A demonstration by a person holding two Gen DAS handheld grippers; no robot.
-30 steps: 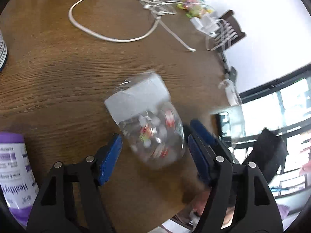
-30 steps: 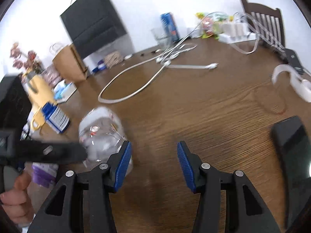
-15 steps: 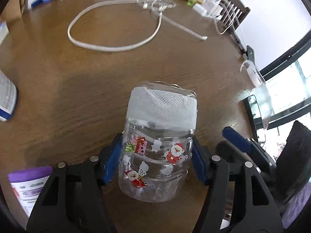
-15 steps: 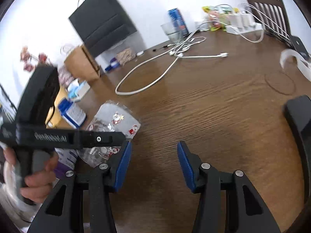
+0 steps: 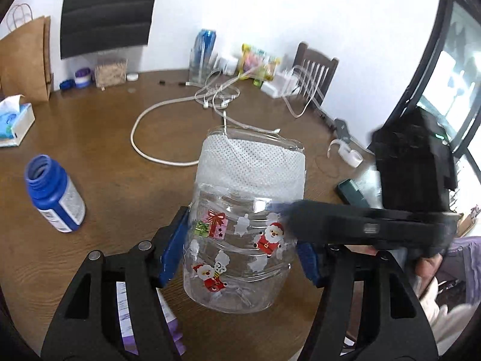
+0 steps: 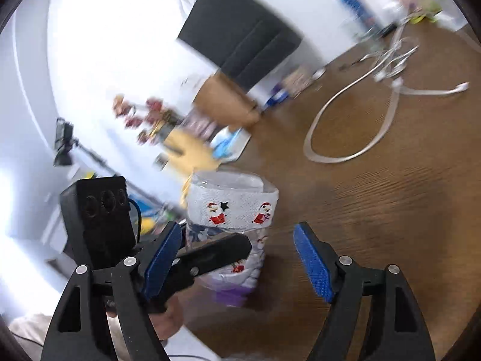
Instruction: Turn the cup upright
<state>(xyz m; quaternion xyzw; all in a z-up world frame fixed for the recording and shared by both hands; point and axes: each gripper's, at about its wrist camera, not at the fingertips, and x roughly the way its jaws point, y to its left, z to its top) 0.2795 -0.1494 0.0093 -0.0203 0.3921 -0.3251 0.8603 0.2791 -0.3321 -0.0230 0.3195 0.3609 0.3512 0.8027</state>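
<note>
The round brown wooden table (image 5: 90, 180) carries everything here, with a white charging cable (image 5: 141, 144) looped across its middle and a blue open-necked pill bottle (image 5: 52, 195) standing to one side. Above it, close to the near edge, the clear plastic cup with Santa stickers and a white mesh band round its rim (image 5: 243, 234) sits mouth-up, leaning only slightly. The left gripper (image 5: 240, 252) is clenched on the cup's lower body, its blue pads (image 5: 174, 246) pressed against either side. The right gripper (image 6: 237, 258) is spread wide and empty, just beside the cup, with one finger crossing in front of it in the left wrist view.

The turning itself looks essentially done; the step in hand is setting the cup down. Whether its base already touches the wood is hard to tell, since the right wrist view is blurred. The next move calls for lowering it level until the base seats flat, then easing the left pads apart without tipping the light, thin-walled plastic.
</note>
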